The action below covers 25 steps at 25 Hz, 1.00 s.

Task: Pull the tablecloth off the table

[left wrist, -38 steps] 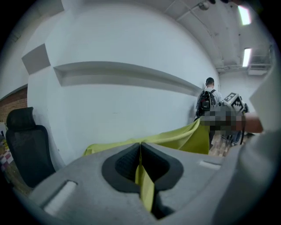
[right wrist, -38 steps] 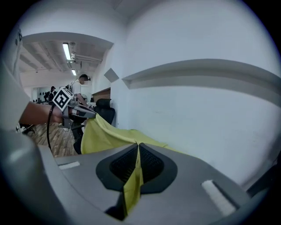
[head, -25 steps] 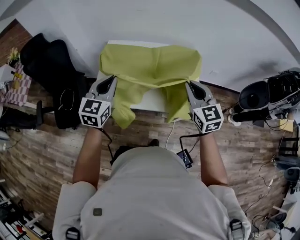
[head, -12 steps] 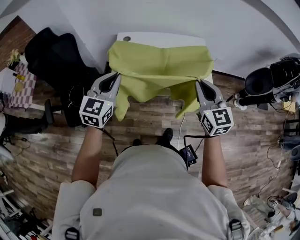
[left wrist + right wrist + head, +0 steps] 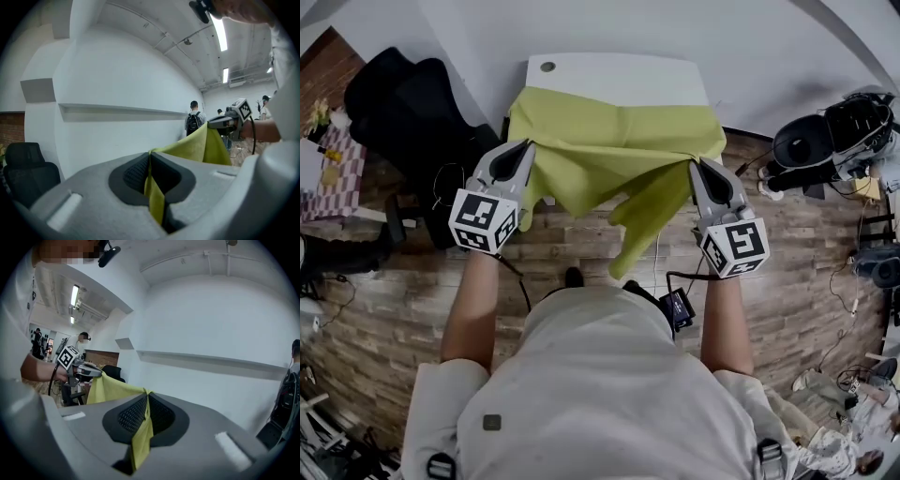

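A yellow-green tablecloth [image 5: 609,136] hangs stretched between my two grippers, its far part still lying over the near half of the white table [image 5: 619,70]. My left gripper [image 5: 525,147] is shut on the cloth's left corner. My right gripper [image 5: 696,165] is shut on its right corner. A loose fold [image 5: 642,220] droops down toward the floor between them. In the left gripper view the tablecloth [image 5: 154,197] is pinched between the pads, and the right gripper [image 5: 232,119] shows beyond. In the right gripper view the tablecloth [image 5: 142,437] is clamped the same way, with the left gripper [image 5: 77,369] in the distance.
A black office chair [image 5: 403,103] stands left of the table. Dark equipment on a stand [image 5: 830,141] and cables lie at the right on the wood floor [image 5: 375,309]. A small black box [image 5: 678,307] hangs near the person's waist. People [image 5: 193,123] stand far off.
Both grippers have drawn back from the table with the cloth in them. More of the white tabletop is bare now, and the cloth's middle fold hangs lower.
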Available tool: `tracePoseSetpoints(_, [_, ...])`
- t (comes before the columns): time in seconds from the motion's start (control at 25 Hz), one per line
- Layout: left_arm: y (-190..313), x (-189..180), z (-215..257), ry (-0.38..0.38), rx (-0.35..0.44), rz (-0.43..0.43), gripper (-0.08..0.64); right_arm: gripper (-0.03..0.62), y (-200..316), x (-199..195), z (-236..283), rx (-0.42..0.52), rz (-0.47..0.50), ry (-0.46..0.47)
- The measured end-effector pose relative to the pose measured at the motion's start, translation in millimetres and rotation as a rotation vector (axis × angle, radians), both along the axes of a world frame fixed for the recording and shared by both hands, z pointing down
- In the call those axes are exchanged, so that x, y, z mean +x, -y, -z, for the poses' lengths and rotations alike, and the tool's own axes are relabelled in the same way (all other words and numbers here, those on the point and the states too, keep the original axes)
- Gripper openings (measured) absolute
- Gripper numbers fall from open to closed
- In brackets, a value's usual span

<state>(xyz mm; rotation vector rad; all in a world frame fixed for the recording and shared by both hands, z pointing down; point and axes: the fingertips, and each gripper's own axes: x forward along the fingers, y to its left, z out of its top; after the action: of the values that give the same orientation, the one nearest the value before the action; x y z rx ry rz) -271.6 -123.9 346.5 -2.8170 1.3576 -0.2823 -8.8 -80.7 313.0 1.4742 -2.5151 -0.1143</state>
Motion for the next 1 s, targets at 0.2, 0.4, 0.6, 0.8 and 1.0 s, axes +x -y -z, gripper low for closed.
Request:
tracePoseSetpoints(0.2, [-28.9,12.7,28.9,0.001,0.050,0.021,0.006,0.015,-27.3,9.0,31.8,0.061,0.040,0.005])
tracePoseSetpoints(0.4, [-68.6,47.5,63.0,0.000,0.109,0.050,0.006,0.015,-63.7,40.8,58.9,0.128,0.076,-0.024])
tracePoseSetpoints(0.6, [-118.5,86.8,91.0,-0.007,0.152,0.083,0.008,0.015,-104.7,76.1,85.0,0.164,0.125,-0.022])
tracePoseSetpoints(0.8, [-159.6,120.1,114.0,0.004,0.186,0.094,0.008,0.015,-138.9,108.5,101.8,0.193,0.156,-0.009])
tracePoseSetpoints(1.0, [-189.1,141.2,143.8,0.010,0.231,0.096,0.008,0.017,-162.9,122.8,119.8,0.219,0.177,0.007])
